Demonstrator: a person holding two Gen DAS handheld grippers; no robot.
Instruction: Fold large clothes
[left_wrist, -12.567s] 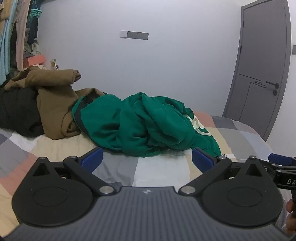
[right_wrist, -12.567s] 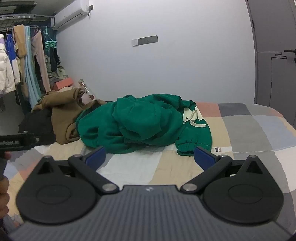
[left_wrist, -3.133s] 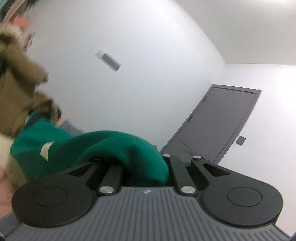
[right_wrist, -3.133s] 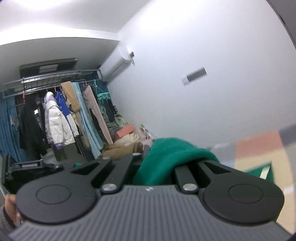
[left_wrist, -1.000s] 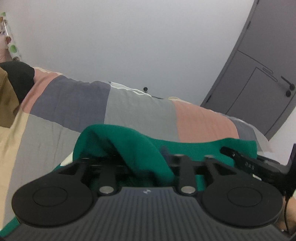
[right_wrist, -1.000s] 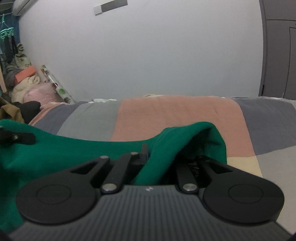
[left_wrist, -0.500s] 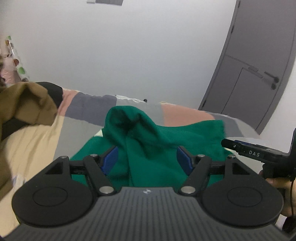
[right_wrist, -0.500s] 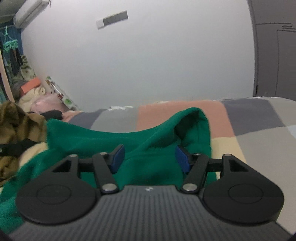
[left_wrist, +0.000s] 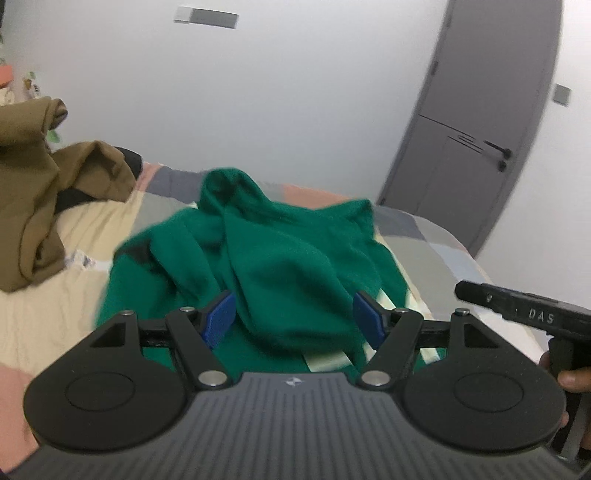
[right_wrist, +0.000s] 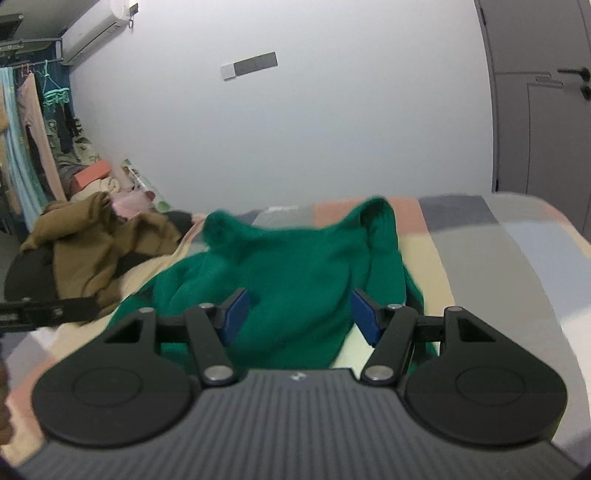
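A large green sweatshirt (left_wrist: 280, 258) lies spread but rumpled on the patchwork bedspread (left_wrist: 66, 295), with two raised peaks at its far edge. It also shows in the right wrist view (right_wrist: 295, 266). My left gripper (left_wrist: 293, 317) is open and empty, held just above the near part of the garment. My right gripper (right_wrist: 299, 314) is open and empty, also above the near part. The right gripper's body (left_wrist: 524, 314) shows at the right of the left wrist view.
A brown garment pile (left_wrist: 33, 206) over dark clothes lies at the left of the bed (right_wrist: 96, 243). A grey door (left_wrist: 491, 122) stands at the right. A rack of hanging clothes (right_wrist: 33, 129) stands at the far left. A wall lies behind the bed.
Both grippers were shut on the green sweatshirt a second ago; they have opened, let it drop onto the bed, and drawn back and up from it.
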